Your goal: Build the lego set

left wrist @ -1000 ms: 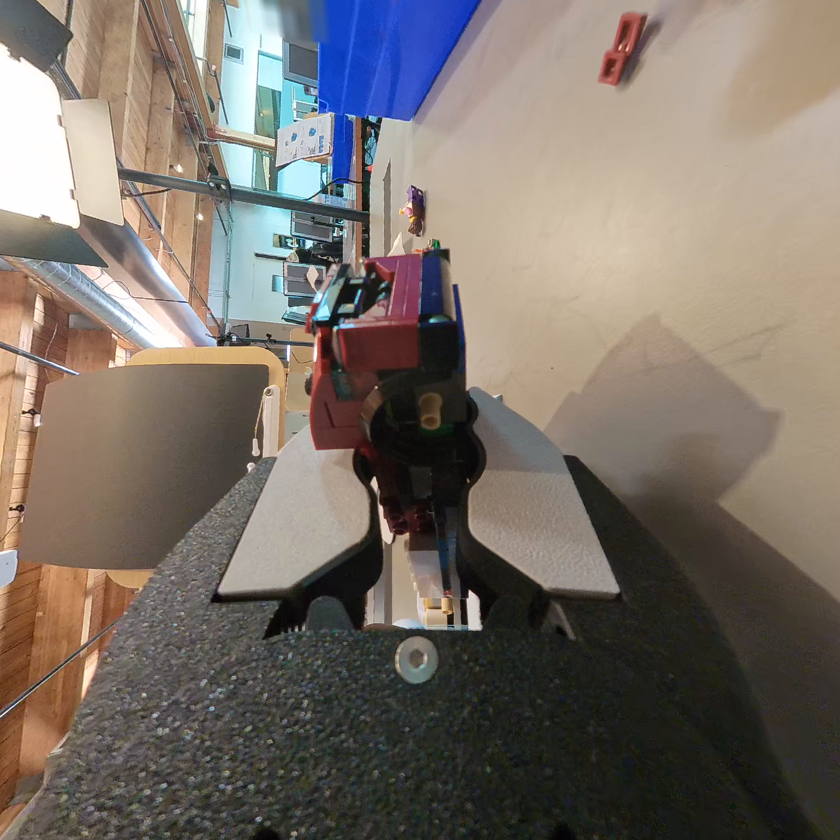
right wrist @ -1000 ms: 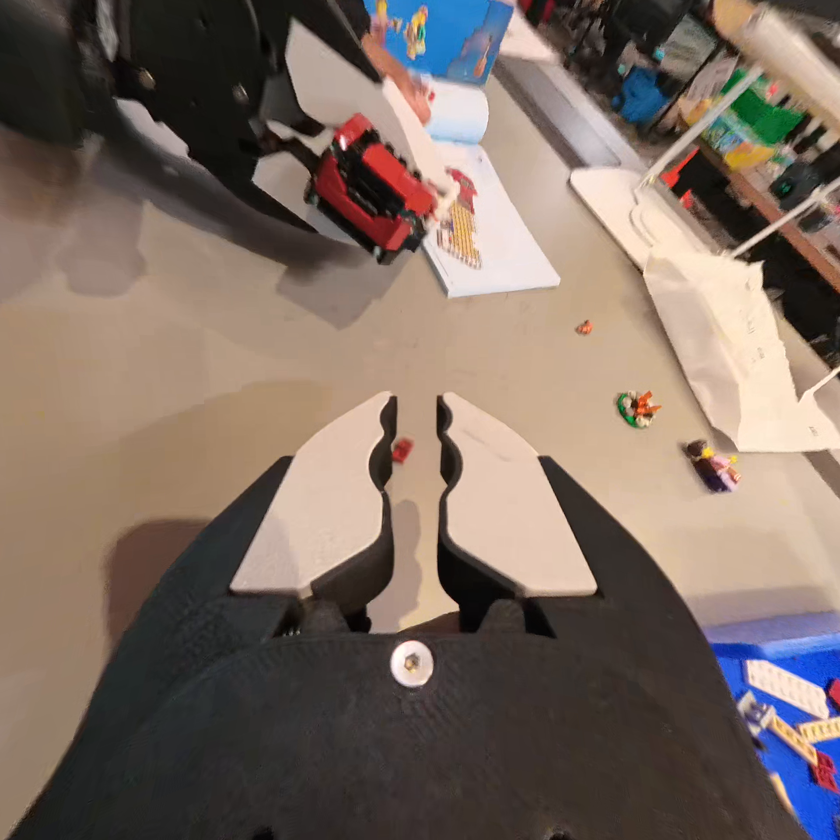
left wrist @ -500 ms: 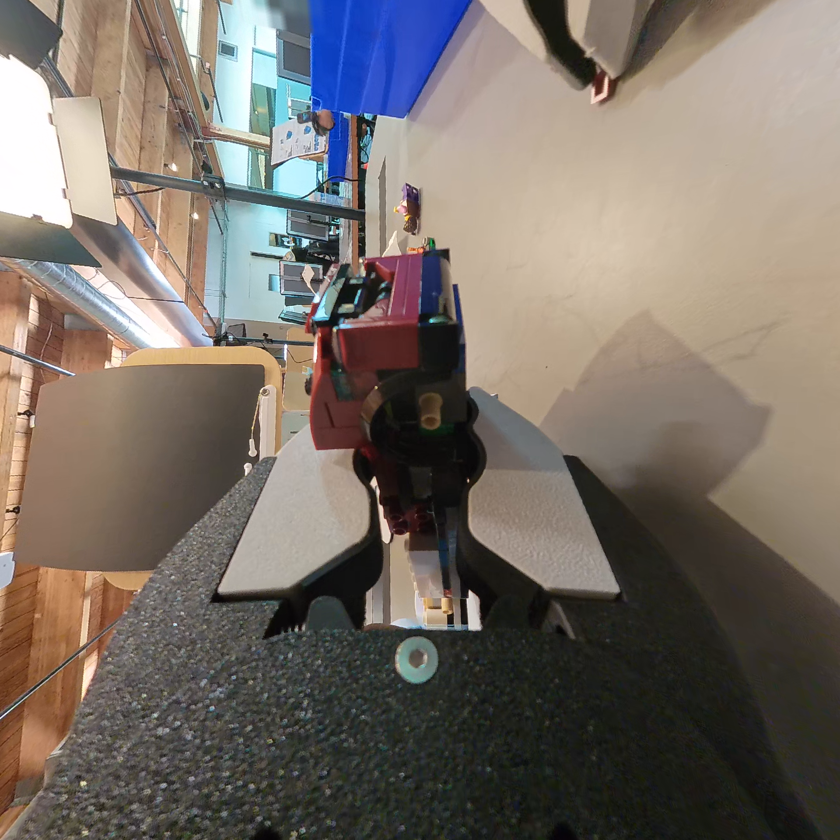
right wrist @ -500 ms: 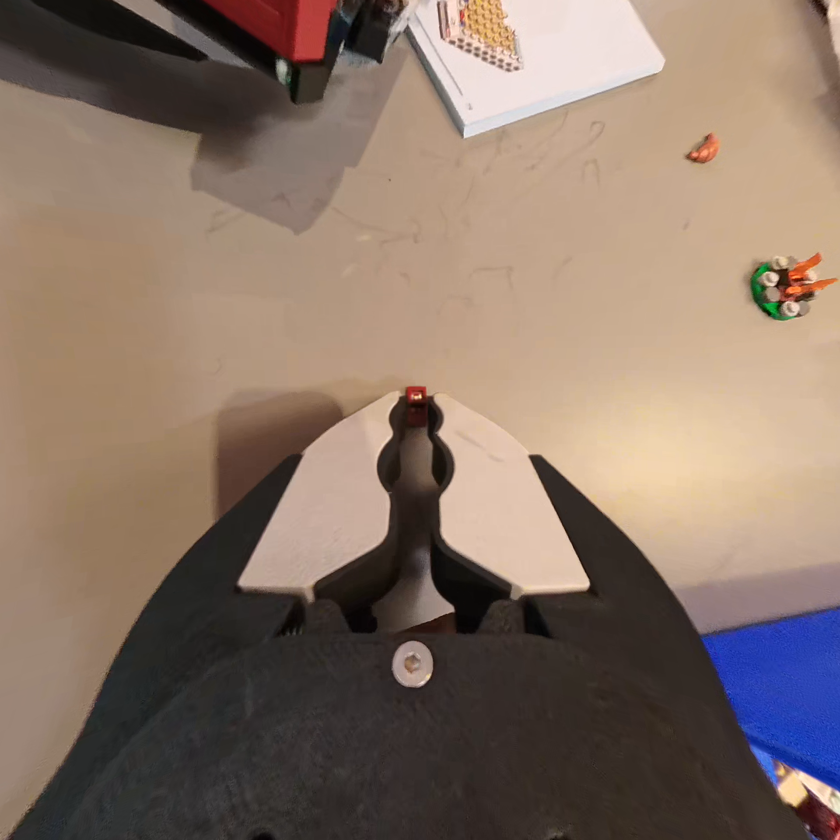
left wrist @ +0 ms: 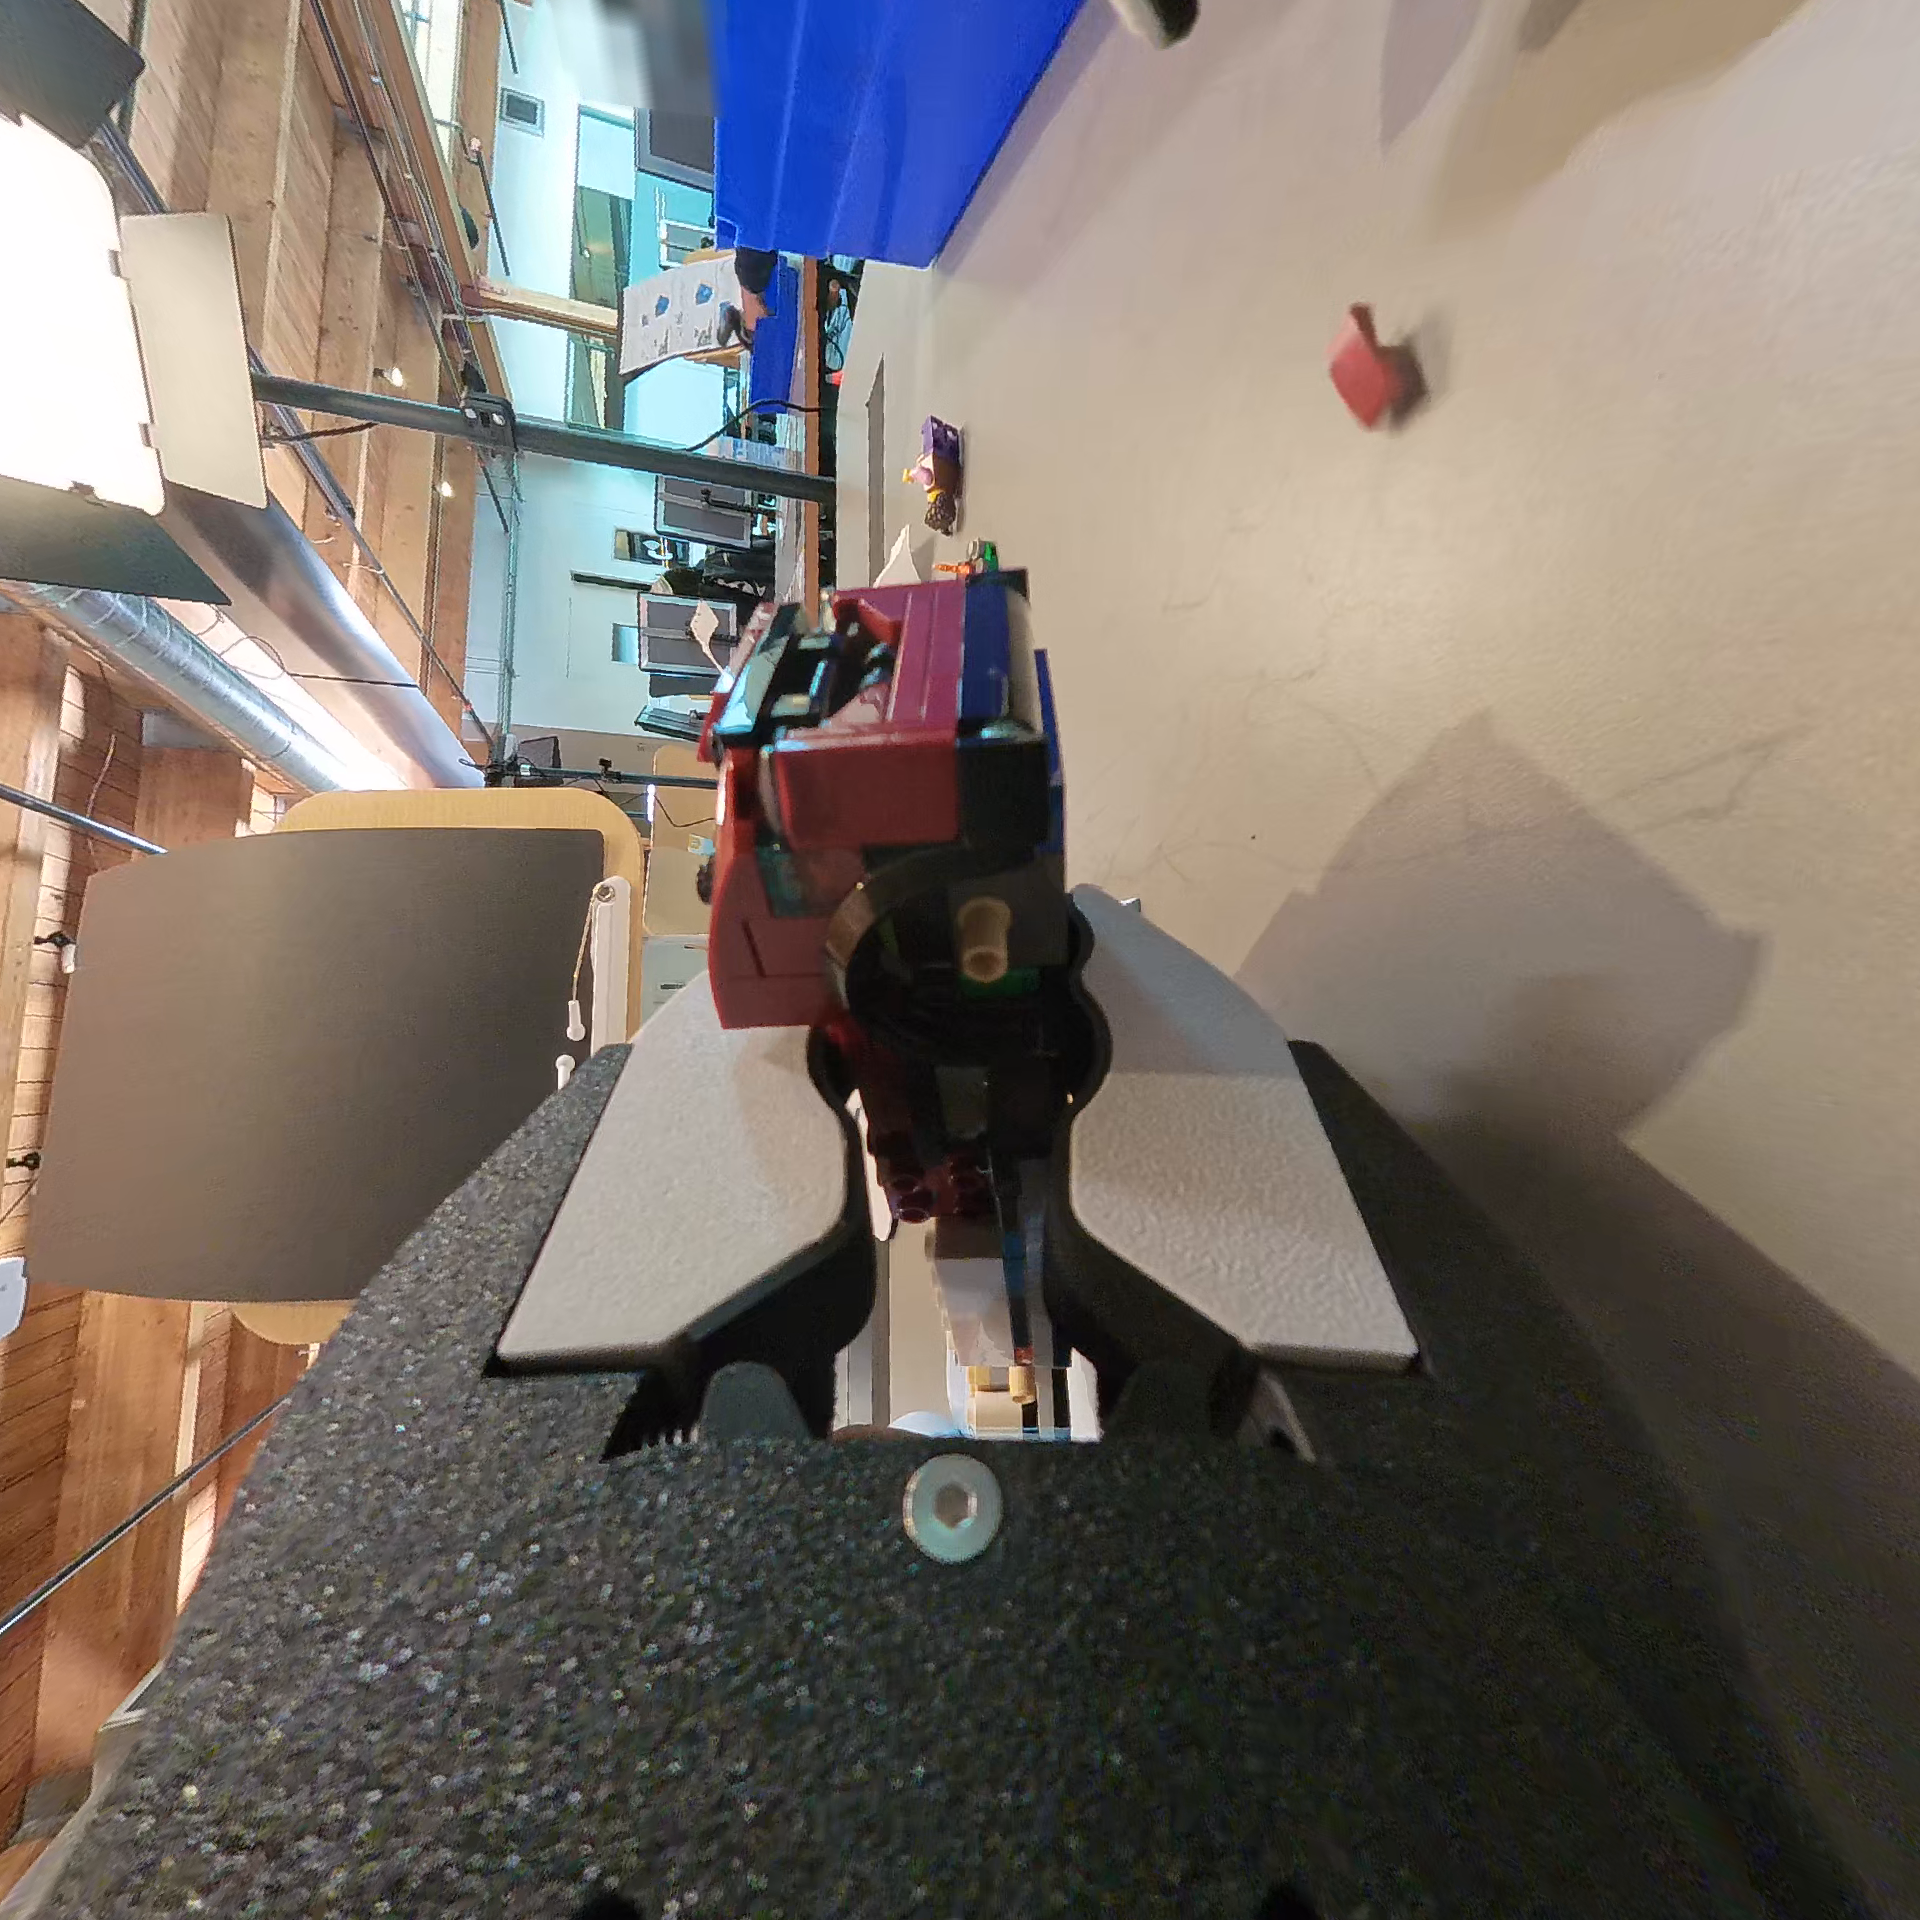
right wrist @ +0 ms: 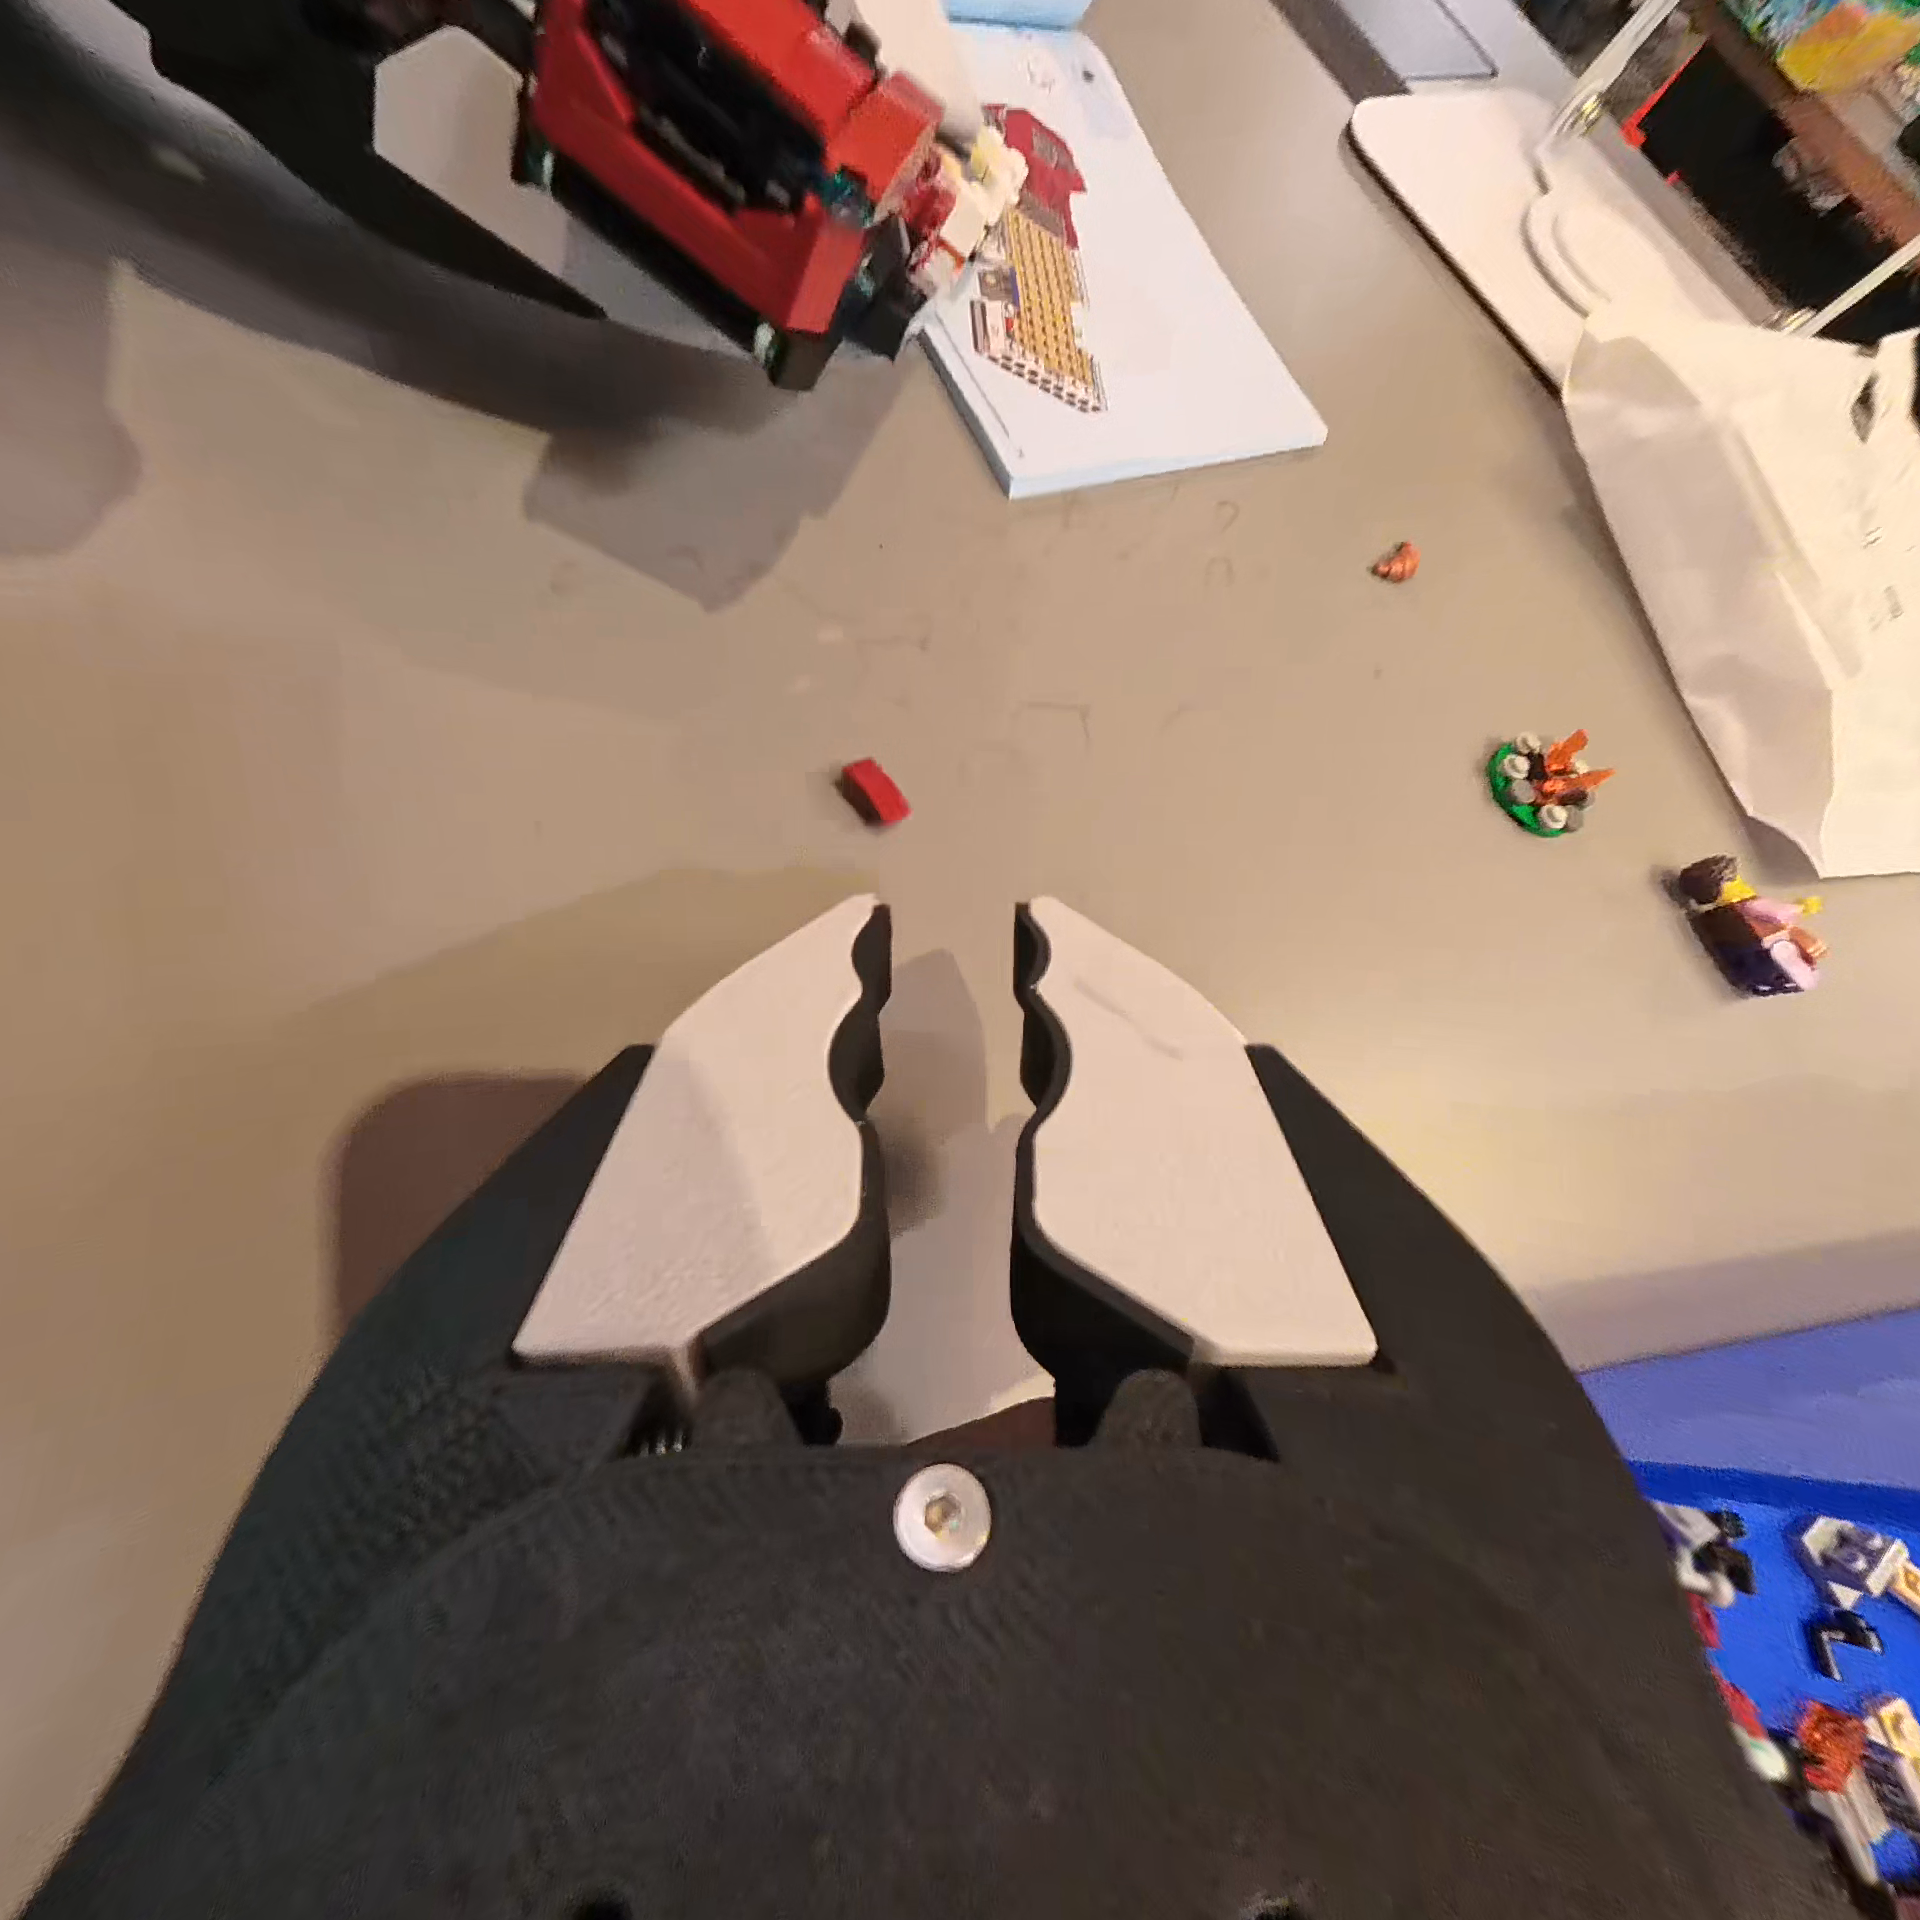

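My left gripper [left wrist: 961, 997] is shut on a dark red, black and blue brick-built vehicle [left wrist: 894, 790], held above the beige table [left wrist: 1455, 623]. The same vehicle [right wrist: 727, 177] shows in the right wrist view at the top left, between the left gripper's pale fingers. My right gripper [right wrist: 951, 909] is open and empty above the table. A small red brick [right wrist: 873, 792] lies loose on the table just ahead of its fingertips, slightly to the left. The brick also shows in the left wrist view [left wrist: 1371, 364], blurred.
A white instruction booklet [right wrist: 1122, 312] lies beyond the vehicle. A small green and orange build [right wrist: 1543, 784], a minifigure [right wrist: 1751, 935] and a tiny orange piece [right wrist: 1395, 561] lie to the right. White paper [right wrist: 1766, 582] is at far right. A blue tray [right wrist: 1787, 1558] with loose bricks is at lower right. Spacing between my two grippers at the tips: around 12 cm.
My right gripper closed on the small red brick half a second ago, then opened; the brick left the grasp and now lies on the table, and the gripper has pulled back. The left gripper held still.
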Demonstrator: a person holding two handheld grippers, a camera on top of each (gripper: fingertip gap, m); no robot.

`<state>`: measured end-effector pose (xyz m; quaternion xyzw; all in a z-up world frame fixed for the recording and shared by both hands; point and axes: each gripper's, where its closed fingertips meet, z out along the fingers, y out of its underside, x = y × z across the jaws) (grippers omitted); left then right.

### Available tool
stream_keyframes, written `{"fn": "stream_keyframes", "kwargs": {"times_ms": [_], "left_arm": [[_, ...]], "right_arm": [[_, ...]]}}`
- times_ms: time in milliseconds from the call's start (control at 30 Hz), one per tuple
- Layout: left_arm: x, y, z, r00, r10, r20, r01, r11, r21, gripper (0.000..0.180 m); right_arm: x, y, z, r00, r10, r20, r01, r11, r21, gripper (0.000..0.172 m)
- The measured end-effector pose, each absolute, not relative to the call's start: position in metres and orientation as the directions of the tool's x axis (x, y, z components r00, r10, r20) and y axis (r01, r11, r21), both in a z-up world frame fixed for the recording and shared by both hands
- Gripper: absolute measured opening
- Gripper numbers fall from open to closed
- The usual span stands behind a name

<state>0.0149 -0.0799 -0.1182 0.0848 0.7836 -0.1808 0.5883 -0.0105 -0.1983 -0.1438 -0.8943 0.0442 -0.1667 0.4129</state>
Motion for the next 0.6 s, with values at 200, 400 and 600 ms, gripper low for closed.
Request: {"fn": "stream_keyframes", "kwargs": {"times_ms": [200, 400, 600], "left_arm": [[0.017, -0.079, -0.118, -0.293, -0.08, -0.953, 0.339, 0.923, -0.182, 0.035], [0.018, -0.079, -0.117, -0.291, -0.077, -0.953, 0.336, 0.925, -0.178, 0.035], [0.019, -0.078, -0.117, -0.295, -0.078, -0.952, 0.333, 0.926, -0.178, 0.035]], "right_arm": [[-0.018, -0.186, -0.153, 0.952, -0.165, 0.258, 0.074, -0.694, -0.717, 0.021], [-0.013, -0.175, -0.163, 0.963, -0.17, 0.208, 0.014, -0.741, -0.671, 0.019], [-0.014, -0.166, -0.17, 0.971, -0.186, 0.153, -0.044, -0.762, -0.646, 0.019]]}}
